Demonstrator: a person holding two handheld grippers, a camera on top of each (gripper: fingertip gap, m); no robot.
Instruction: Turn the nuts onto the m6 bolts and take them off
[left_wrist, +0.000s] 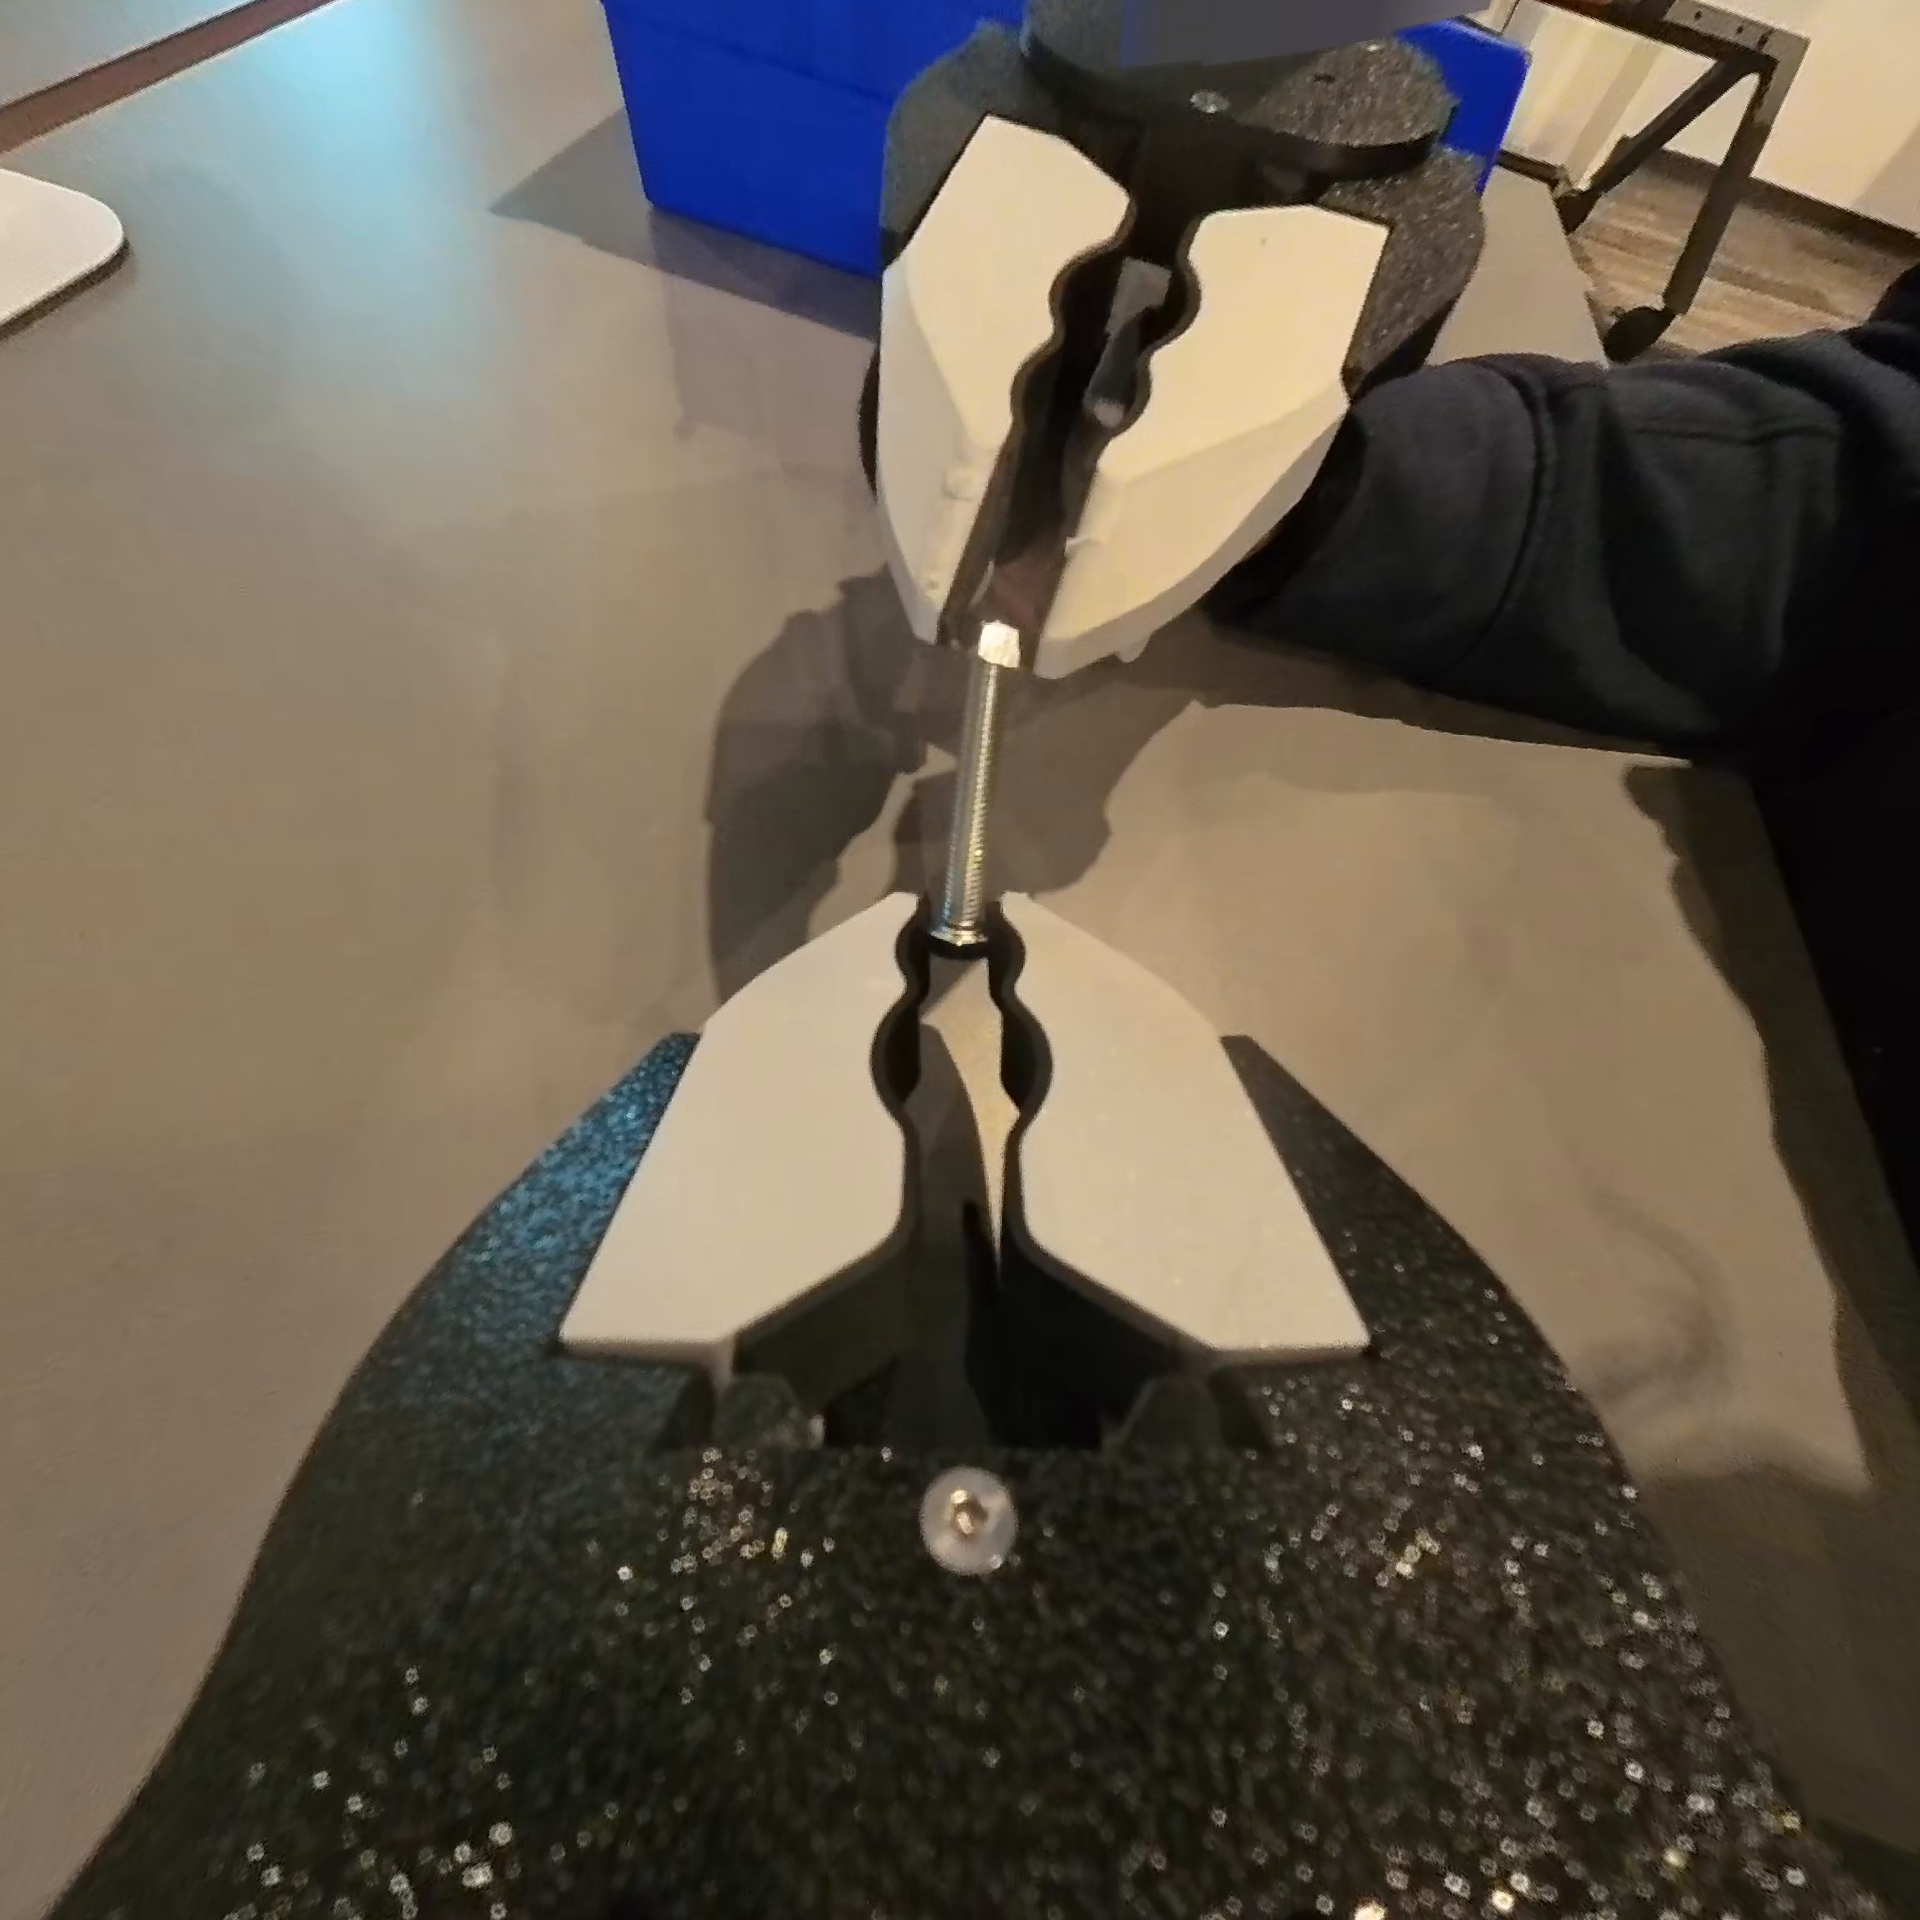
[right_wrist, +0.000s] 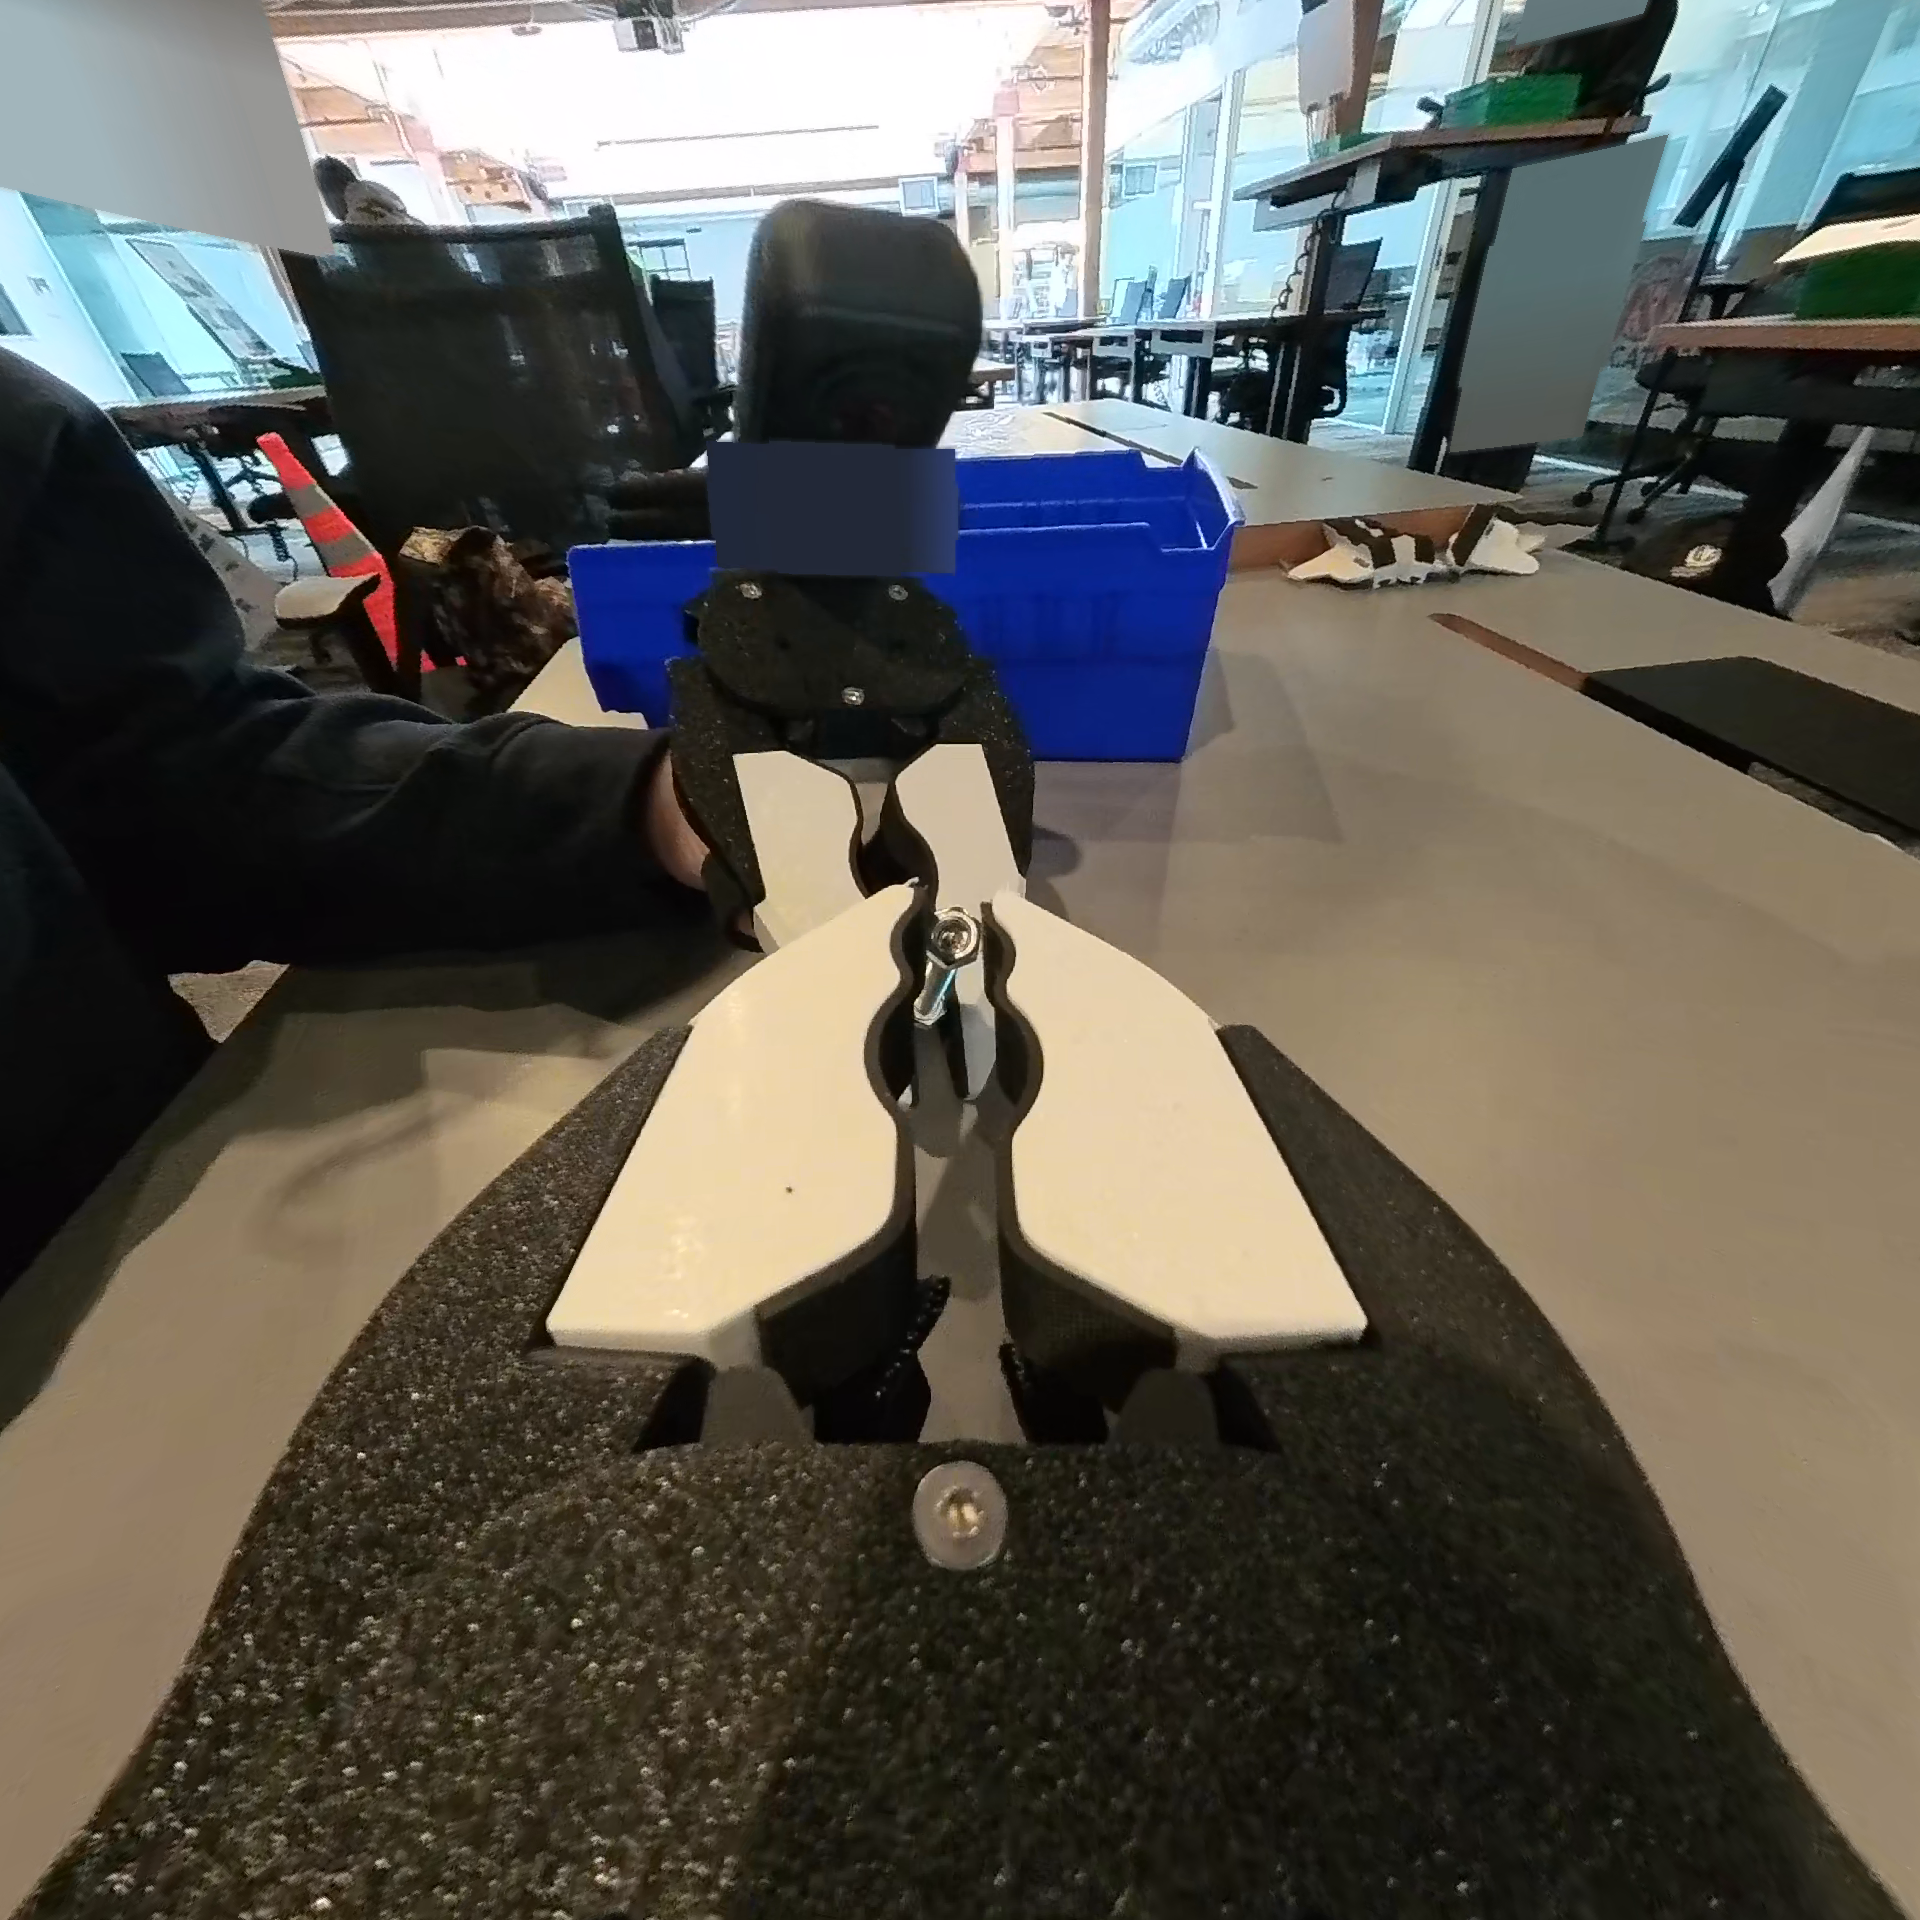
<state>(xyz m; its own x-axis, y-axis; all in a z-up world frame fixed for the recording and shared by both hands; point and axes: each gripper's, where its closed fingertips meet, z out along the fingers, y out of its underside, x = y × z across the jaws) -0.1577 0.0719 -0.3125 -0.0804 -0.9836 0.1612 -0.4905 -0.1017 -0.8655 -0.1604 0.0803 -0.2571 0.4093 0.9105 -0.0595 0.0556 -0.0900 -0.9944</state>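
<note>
Bolt (left_wrist: 977, 800) position: suspended above the desk (left_wrist: 312, 727), held at its lower end between my left gripper (left_wrist: 961, 935) jaws, which are closed narrow on it at the tips; a dark collar sits at the clamp point, and I cannot tell whether it is a washer, a nut or the bolt head. The threaded shank runs forward along my left jaw axis toward my right gripper (left_wrist: 997, 649), which meets it from the opposite side. In the right wrist view, a hex nut (right_wrist: 951, 938) sits between my right jaws at the tips, with a short length of thread showing behind it. My right gripper (right_wrist: 951, 925) jaws are narrow around the nut; whether they grip its flats firmly or only rest against them cannot be confirmed. This opposed, coaxial arrangement serves a purpose: one gripper fixes the bolt against rotation while the other is free to turn the nut about the shared axis. The nut appears to be at or near the free end of the shank, so I judge the threading to be either just started or nearly undone. A blue bin (right_wrist: 1091, 623) stands on the desk beyond both grippers, well apart from the work. A dark sleeve (left_wrist: 1610, 520) rests on the desk edge behind my right gripper, probably to steady it.
</note>
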